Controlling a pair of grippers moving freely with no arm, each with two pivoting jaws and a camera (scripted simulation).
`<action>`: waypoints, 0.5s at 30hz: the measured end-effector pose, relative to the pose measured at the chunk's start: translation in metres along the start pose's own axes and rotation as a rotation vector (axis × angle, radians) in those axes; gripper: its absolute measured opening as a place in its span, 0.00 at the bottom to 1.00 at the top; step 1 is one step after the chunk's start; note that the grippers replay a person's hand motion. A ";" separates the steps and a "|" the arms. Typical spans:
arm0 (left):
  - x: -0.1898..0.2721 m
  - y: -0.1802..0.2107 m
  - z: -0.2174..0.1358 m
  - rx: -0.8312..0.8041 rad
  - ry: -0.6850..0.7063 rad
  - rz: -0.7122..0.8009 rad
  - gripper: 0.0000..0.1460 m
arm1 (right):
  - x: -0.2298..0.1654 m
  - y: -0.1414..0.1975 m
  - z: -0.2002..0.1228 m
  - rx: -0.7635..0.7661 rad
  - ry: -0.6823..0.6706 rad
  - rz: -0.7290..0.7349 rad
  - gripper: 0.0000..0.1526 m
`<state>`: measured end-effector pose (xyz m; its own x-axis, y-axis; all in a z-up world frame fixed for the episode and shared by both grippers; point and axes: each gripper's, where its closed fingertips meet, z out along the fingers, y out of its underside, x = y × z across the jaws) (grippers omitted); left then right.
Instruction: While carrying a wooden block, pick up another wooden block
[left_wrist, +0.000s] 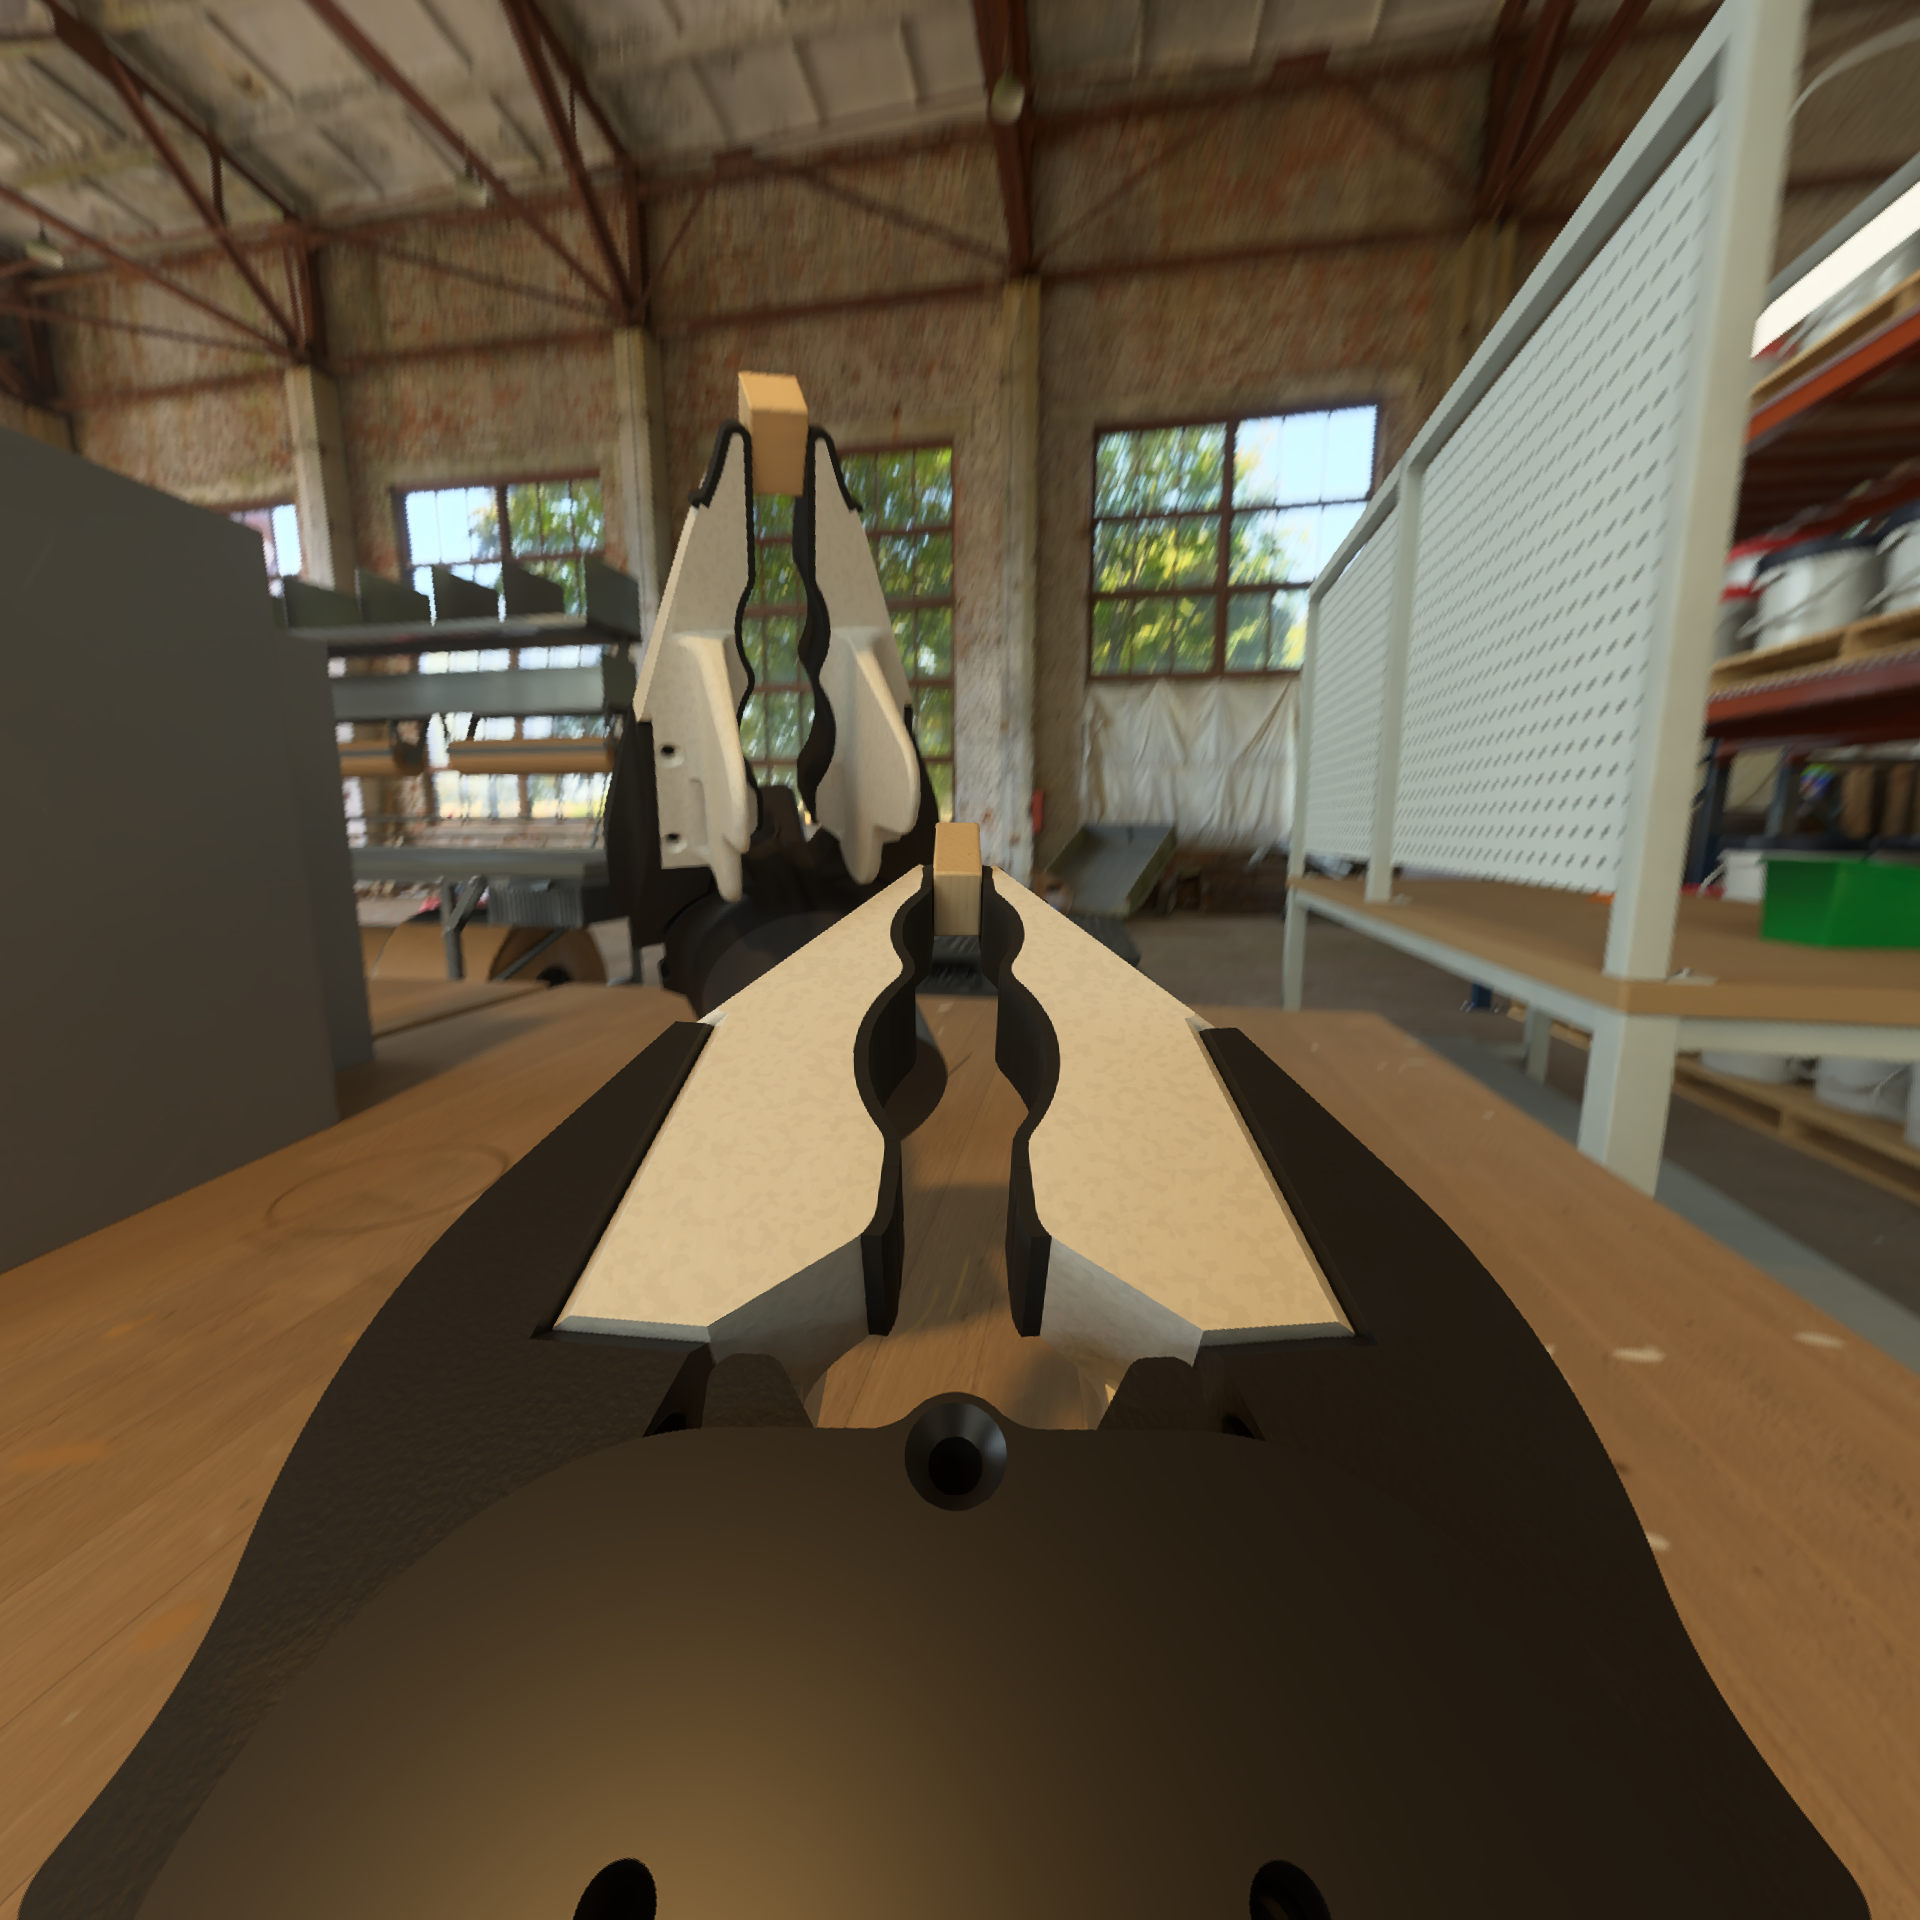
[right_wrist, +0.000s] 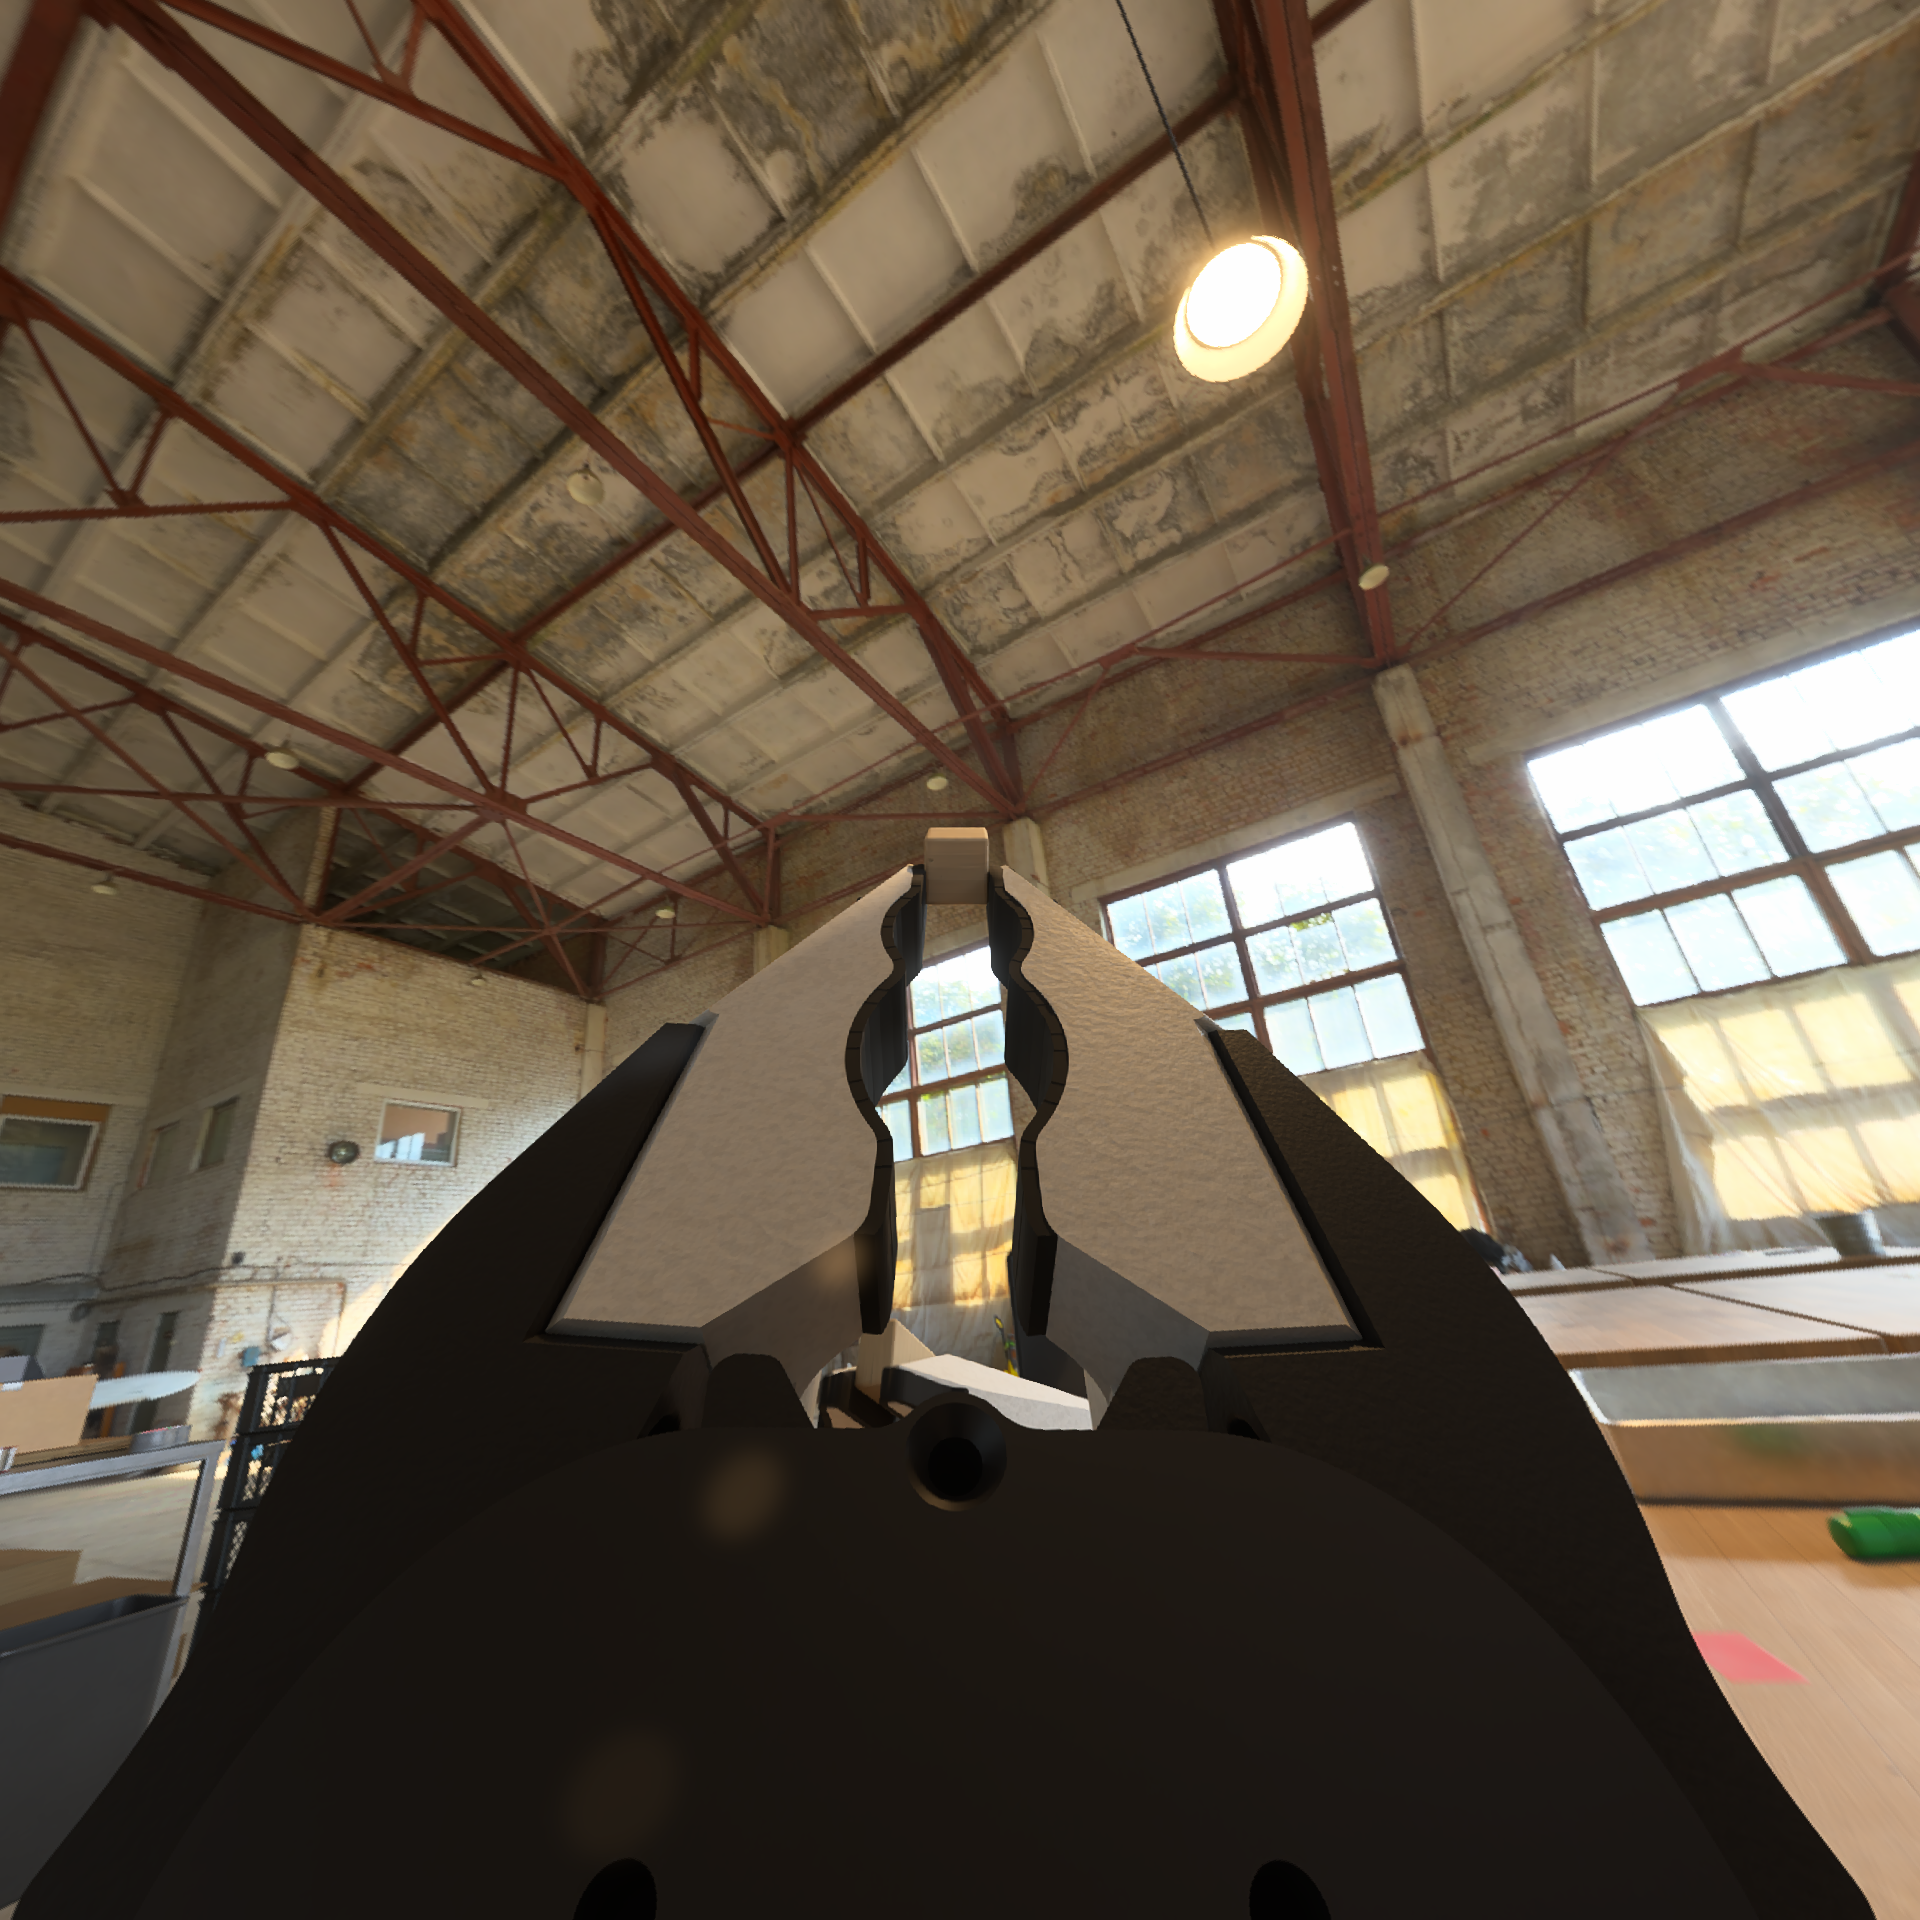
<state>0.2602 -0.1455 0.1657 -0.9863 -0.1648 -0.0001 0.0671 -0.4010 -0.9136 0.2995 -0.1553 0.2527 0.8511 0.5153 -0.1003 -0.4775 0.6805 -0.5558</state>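
Wooden block (left_wrist: 956, 878) sits clamped in my left tongs (left_wrist: 956, 904) at frame centre above the counter (left_wrist: 260, 1299), another block (right_wrist: 955, 862) clamped in my right tongs (right_wrist: 955, 883) raised ceilingward: both carried, task seemingly complete.

No legible writing (distance blurred, perhaps).

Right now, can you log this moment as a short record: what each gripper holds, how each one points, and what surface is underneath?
left gripper: shut on a wooden block, pointing level over the table
right gripper: shut on a second wooden block, pointing up toward the ceiling
right gripper from the left wrist view: upright beyond the left one
surface: wooden table, under the left gripper
blocks left on the table: none visible
task state: both blocks held
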 end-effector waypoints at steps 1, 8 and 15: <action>0.002 -0.005 0.000 0.038 0.012 -0.013 0.05 | -0.001 0.000 0.003 0.008 -0.011 0.000 0.07; 0.009 -0.014 -0.001 0.079 0.074 -0.019 0.05 | 0.002 -0.006 0.007 0.070 -0.006 0.013 0.07; 0.017 -0.007 0.009 0.023 0.124 -0.009 0.05 | -0.002 -0.014 0.013 0.057 0.006 -0.003 0.07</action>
<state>0.2441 -0.1541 0.1759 -0.9978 -0.0491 -0.0438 0.0605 -0.4231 -0.9041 0.3013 -0.1591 0.2712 0.8537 0.5103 -0.1043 -0.4868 0.7105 -0.5082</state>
